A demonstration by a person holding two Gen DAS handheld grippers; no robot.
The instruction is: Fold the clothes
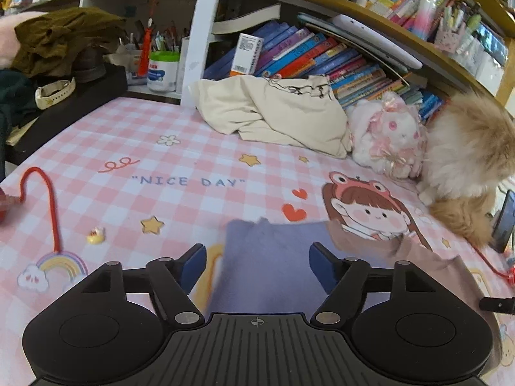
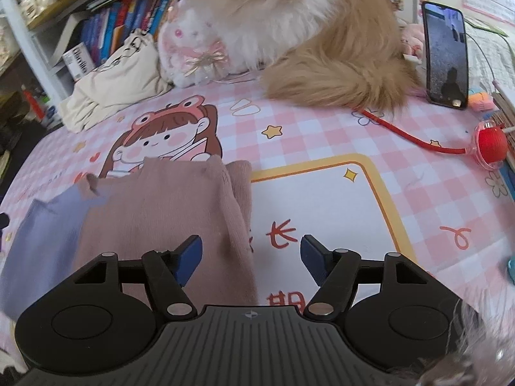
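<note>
Pink-and-blue garment point(image 2: 154, 212) flat on checked sheet point(image 2: 322, 128), long axis running away from both grippers, jaws released

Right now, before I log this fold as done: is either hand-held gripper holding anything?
Left hand-held gripper: open, holding nothing, above the purple cloth.
Right hand-held gripper: open, holding nothing, beside the pink garment.

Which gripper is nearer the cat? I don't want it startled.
Right. The right gripper points toward the cat, which sits straight ahead across the mat. From the left gripper, the cat is far off to the right edge.
</note>
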